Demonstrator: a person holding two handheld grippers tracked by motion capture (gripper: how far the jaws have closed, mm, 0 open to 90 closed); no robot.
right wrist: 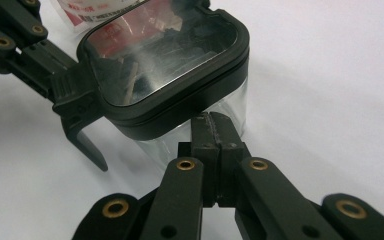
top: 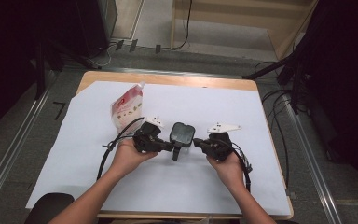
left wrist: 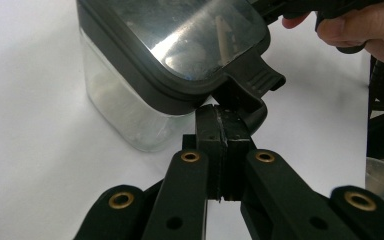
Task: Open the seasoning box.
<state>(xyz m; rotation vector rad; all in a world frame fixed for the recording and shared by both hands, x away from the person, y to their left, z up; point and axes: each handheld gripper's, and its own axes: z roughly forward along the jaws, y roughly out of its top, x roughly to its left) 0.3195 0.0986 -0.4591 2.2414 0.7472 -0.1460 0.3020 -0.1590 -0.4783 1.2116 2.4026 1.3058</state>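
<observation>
A clear square container with a black-rimmed lid stands mid-table on the white sheet. The lid's black latch flap sticks out on one side, swung away from the wall. My left gripper is shut, pad against pad, with its tips pressed up under that flap. My right gripper is shut too, its tips touching the container's clear wall just below the lid rim, on the opposite side. In the right gripper view the latch flap hangs down beside the left gripper.
A red-and-white spouted pouch lies behind and left of the container. The white sheet covers most of the wooden table. Cables trail from both grippers. Dark stands and floor cables surround the table.
</observation>
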